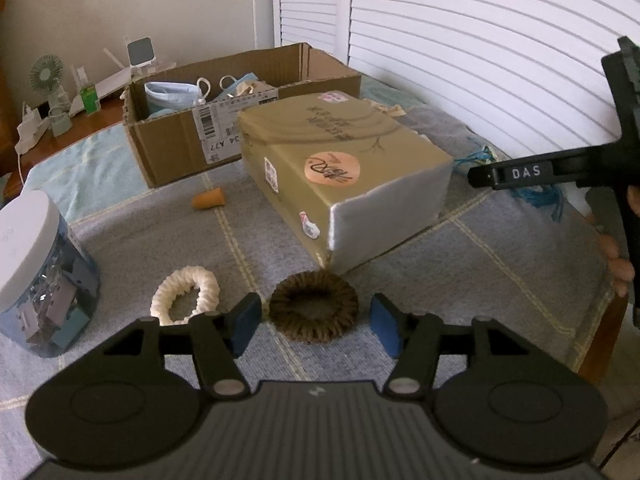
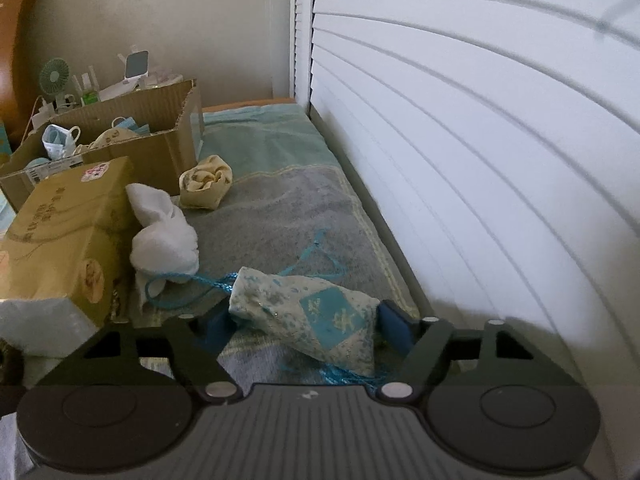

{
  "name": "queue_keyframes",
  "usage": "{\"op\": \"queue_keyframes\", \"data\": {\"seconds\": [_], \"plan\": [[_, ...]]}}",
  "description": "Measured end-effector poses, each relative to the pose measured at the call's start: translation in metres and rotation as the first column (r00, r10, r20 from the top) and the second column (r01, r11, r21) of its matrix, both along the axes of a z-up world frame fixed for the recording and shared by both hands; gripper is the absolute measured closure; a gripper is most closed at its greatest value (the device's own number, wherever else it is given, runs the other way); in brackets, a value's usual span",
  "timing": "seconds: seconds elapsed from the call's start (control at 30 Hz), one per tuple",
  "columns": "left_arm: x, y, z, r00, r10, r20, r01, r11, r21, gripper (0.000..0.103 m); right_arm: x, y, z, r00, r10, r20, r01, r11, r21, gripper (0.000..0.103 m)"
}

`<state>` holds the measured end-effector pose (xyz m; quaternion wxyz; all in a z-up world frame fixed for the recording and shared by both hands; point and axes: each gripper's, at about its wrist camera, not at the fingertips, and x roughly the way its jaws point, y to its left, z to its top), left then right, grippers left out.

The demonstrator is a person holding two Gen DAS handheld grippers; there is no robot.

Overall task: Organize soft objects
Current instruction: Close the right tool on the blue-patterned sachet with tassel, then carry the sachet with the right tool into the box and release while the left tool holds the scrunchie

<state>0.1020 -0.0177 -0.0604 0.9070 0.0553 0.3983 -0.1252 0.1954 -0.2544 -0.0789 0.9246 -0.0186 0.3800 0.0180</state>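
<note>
Left gripper [image 1: 316, 326] jaws are seen parted around a brown scrunchie [image 1: 314, 306], pads apart from it, just before the yellow box [image 1: 344, 168]. Only the right wrist view shows the right gripper [image 2: 306, 324] closed on a patterned pouch [image 2: 308, 312] beside that box.

Grey-and-teal blanket [image 1: 500, 280] carries two boxes, scrunchies, pouch, jar.

Brown scrunchie [image 1: 313, 306] looking ribbed and fuzzy, cream scrunchie [image 1: 185, 294] showing knitted loops, open carton [image 1: 168, 140] showing matt corrugated cardboard, olive box [image 1: 340, 152] wearing smooth printed paper, printed pouch [image 2: 316, 316] lying in soft woven cloth, tabletop cover [image 1: 480, 264] looking like nubby towelling
</note>
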Motion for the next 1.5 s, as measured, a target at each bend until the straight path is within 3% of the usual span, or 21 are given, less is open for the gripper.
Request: {"op": "queue_keyframes", "data": {"seconds": [0.13,0.33,0.57,0.87,1.27,1.5], "plan": [[-0.001,-0.001,0.001,1.0,-0.025,-0.002,0.025,1.0,0.003,0.055,-0.007,0.001,0.004,1.0,0.016,0.001,-0.016,1.0,-0.015,0.037],[0.0,0.004,0.004,0.999,-0.044,-0.021,0.044,0.999,-0.008,0.064,-0.024,0.0,0.016,0.999,0.039,0.022,-0.038,0.999,-0.016,0.039],[-0.012,0.015,0.017,0.994,-0.096,-0.041,0.096,0.995,-0.016,0.064,-0.043,-0.003,0.045,0.995,0.078,0.064,-0.077,0.997,-0.016,0.039],[-0.031,0.031,0.046,0.993,-0.116,0.029,0.115,0.993,0.025,0.064,-0.049,0.011,0.086,0.98,0.157,0.124,-0.153,0.987,-0.039,0.039],[-0.044,0.052,0.06,0.991,-0.091,0.095,0.091,0.996,0.0,0.064,0.0,0.057,0.151,0.919,0.32,0.23,-0.311,0.947,-0.075,0.039],[-0.04,0.062,0.062,0.992,-0.064,0.107,0.067,0.998,-0.018,0.064,0.061,0.091,0.167,0.898,0.404,0.173,-0.405,0.914,-0.029,0.039]]}}
